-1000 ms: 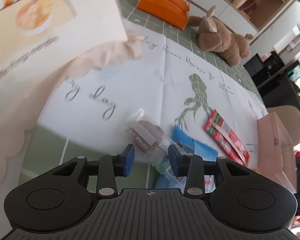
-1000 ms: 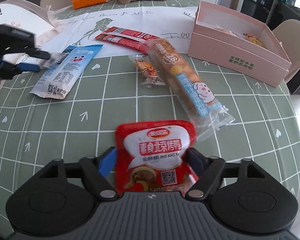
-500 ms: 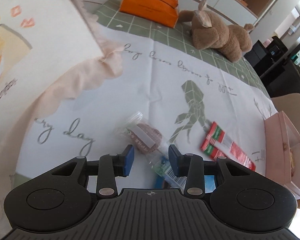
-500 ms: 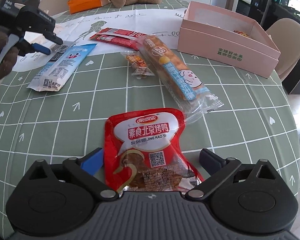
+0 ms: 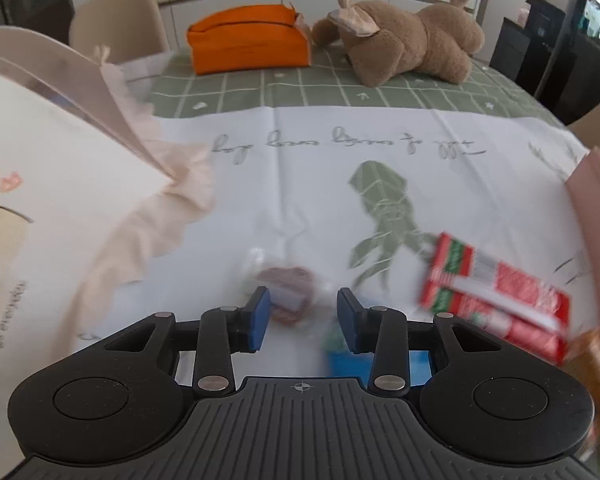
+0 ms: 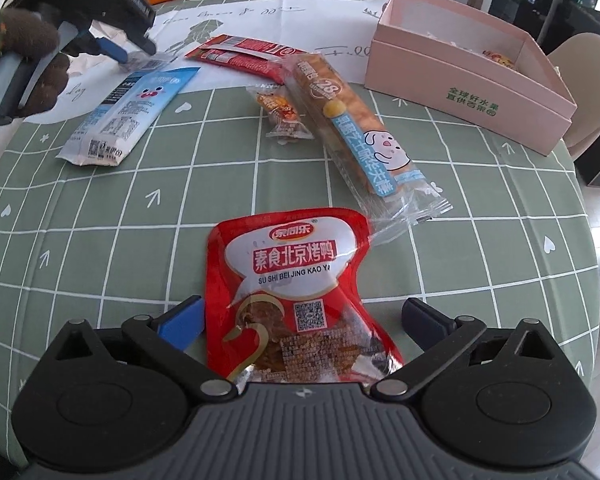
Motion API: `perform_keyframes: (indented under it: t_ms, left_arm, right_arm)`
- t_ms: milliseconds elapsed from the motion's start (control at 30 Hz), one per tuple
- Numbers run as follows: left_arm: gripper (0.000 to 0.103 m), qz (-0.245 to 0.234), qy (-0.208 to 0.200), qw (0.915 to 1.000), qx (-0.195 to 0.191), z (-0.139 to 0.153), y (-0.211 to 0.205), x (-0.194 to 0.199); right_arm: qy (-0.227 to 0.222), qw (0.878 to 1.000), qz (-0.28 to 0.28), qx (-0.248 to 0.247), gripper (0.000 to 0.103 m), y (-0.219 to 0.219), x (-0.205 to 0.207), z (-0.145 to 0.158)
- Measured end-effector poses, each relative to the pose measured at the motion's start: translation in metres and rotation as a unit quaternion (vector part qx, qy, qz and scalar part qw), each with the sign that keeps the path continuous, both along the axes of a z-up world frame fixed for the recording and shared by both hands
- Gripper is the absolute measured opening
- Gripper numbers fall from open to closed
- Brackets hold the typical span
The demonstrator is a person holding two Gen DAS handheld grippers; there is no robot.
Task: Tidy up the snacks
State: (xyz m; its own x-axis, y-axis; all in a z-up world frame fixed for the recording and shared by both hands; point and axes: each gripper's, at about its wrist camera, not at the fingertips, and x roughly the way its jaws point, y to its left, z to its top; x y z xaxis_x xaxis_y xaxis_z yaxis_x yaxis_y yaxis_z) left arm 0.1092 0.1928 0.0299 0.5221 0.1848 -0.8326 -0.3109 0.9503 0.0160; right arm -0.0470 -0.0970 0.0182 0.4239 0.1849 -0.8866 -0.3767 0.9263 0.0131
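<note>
Green checked tablecloth (image 6: 100,240) covers the round table, w/ a white printed runner (image 5: 320,184) across its far half. Right gripper (image 6: 300,316) has just been opening; jaws now spread wide, w/ the red foil snack pouch (image 6: 296,292) lying flat between them at the near edge, pads not pressing it. Left gripper (image 5: 299,315) sits partly closed over a small clear packet holding a brown cookie (image 5: 288,288) near the left edge; blurred, so can't tell if it pinches. Pink cardboard box (image 6: 472,92) stands at the far right edge, some snacks inside.
</note>
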Motion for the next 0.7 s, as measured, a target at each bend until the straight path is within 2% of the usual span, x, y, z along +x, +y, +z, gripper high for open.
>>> perform_keyframes:
  t_ms: [33,100,133,200,400,533,700]
  left_arm:
    - [0.041,0.0,0.007,0.9999,-0.007,-0.003,0.002,-0.003]
    - [0.039,-0.01,-0.005,0.9993,-0.035,-0.006,0.004,-0.015]
    - [0.038,-0.018,-0.008,0.9993,-0.031,-0.007,0.001,-0.021]
    - [0.02,-0.037,-0.01,0.999,-0.024,-0.007,-0.01,-0.03]
    - [0.018,-0.089,-0.024,0.9936,-0.066,-0.008,-0.029,-0.062]
    - [0.018,-0.09,-0.024,0.9879,-0.124,-0.009,-0.028,-0.089]
    - [0.018,-0.114,-0.018,0.9865,-0.116,-0.008,-0.038,-0.124]
  right_arm:
    - [0.0,1.0,0.001,0.0,0.103,0.0,0.0,0.0]
    - [0.001,1.0,0.003,0.001,0.103,-0.001,0.001,0.0]
    - [0.0,1.0,0.003,0.001,0.103,0.0,0.002,0.0]
    - [-0.001,1.0,0.004,0.002,0.103,0.001,0.003,0.0]
    - [-0.005,1.0,-0.003,0.002,0.103,0.007,0.009,0.0]
    - [-0.007,1.0,-0.011,0.004,0.103,0.008,0.009,0.0]
    - [-0.012,1.0,-0.02,0.005,0.103,0.009,0.008,-0.001]
